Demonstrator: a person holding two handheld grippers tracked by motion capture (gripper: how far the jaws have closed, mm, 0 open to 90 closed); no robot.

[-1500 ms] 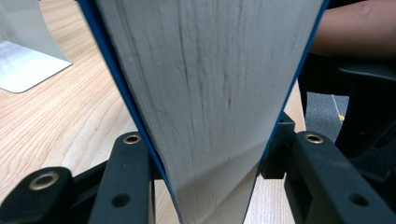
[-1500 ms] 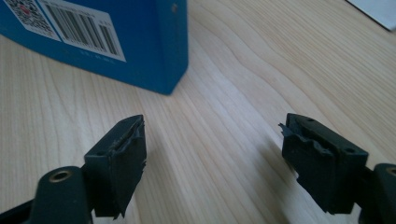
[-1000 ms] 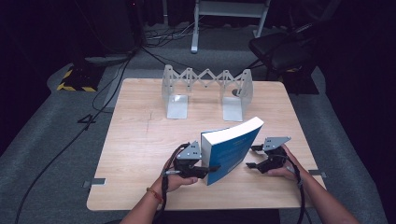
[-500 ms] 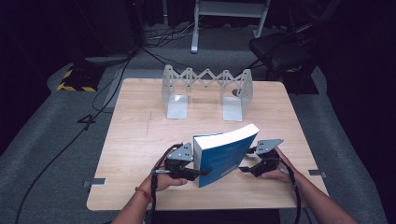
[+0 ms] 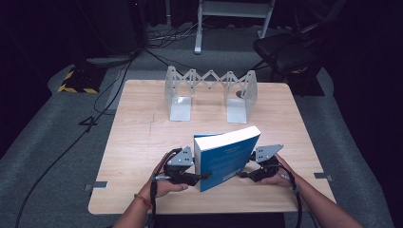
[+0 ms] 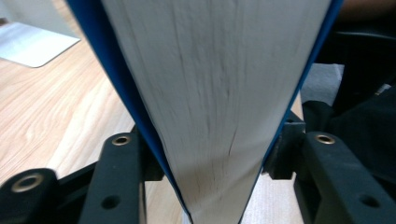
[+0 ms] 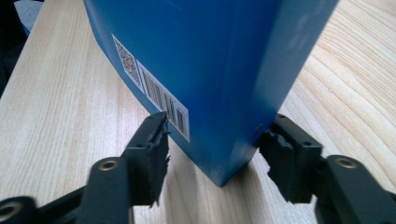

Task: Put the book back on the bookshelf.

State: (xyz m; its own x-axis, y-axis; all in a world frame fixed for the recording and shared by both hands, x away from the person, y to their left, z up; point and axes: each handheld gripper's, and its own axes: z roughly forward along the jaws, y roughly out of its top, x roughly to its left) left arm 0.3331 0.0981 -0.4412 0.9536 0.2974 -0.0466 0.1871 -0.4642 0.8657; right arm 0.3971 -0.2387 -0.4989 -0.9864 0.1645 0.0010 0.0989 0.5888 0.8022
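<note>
Two grippers hold the book [image 5: 227,159] upright: left [image 5: 202,176] fingers clamp its page edge, right [image 5: 241,175] fingers have just closed on the spine. Lift evenly toward the rack [image 5: 209,78] at 12 o'clock.

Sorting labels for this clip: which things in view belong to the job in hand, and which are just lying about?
In the job:
- blue book, stood on the table
- left tongs, at its page edge
- right tongs, closing at its spine corner
- accordion bookend rack, likely where it goes

Lying about:
- wooden table
- black chair
- floor cables
</note>
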